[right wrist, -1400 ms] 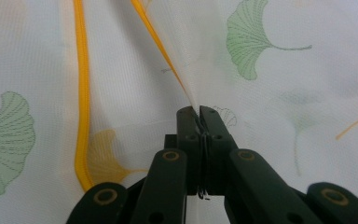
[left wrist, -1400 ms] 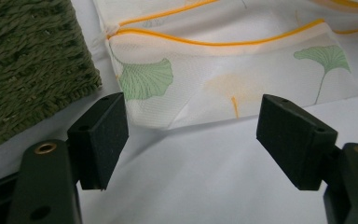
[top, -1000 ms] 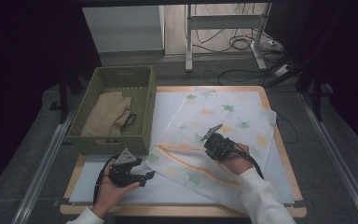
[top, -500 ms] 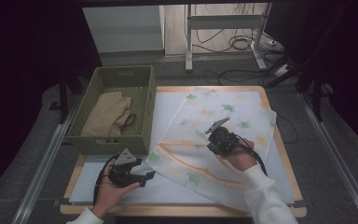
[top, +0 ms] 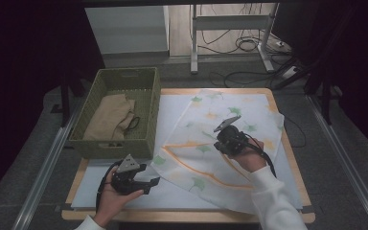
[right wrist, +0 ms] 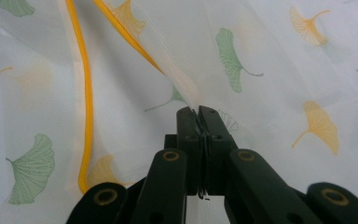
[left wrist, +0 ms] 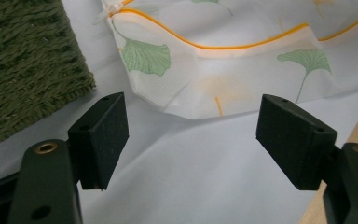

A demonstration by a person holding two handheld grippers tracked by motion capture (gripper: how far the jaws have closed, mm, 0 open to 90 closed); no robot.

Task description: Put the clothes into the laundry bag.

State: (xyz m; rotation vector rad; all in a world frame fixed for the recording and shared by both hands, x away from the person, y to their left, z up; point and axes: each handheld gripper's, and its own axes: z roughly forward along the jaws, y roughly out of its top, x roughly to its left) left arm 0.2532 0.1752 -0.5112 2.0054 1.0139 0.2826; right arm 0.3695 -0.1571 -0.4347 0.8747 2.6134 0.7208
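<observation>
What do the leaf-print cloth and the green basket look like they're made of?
Leaf-print cloth: seemingly thin, sheer woven fabric, matte; the surface beneath shows through it, and it puckers where the right gripper pinches it. Orange piping edges it. Green basket: woven cord or paper rope by its ribbed, twisted weave, matte; the exact fibre is unclear.

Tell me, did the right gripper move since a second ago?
Yes. The right gripper, shut on the leaf-print cloth, has gone up the picture, toward the table's far edge, lifting the fabric.

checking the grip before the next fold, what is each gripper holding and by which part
The right gripper is shut on the leaf-print cloth, pinching a raised fold by its orange-trimmed edge. The left gripper is open, holding nothing.
</observation>
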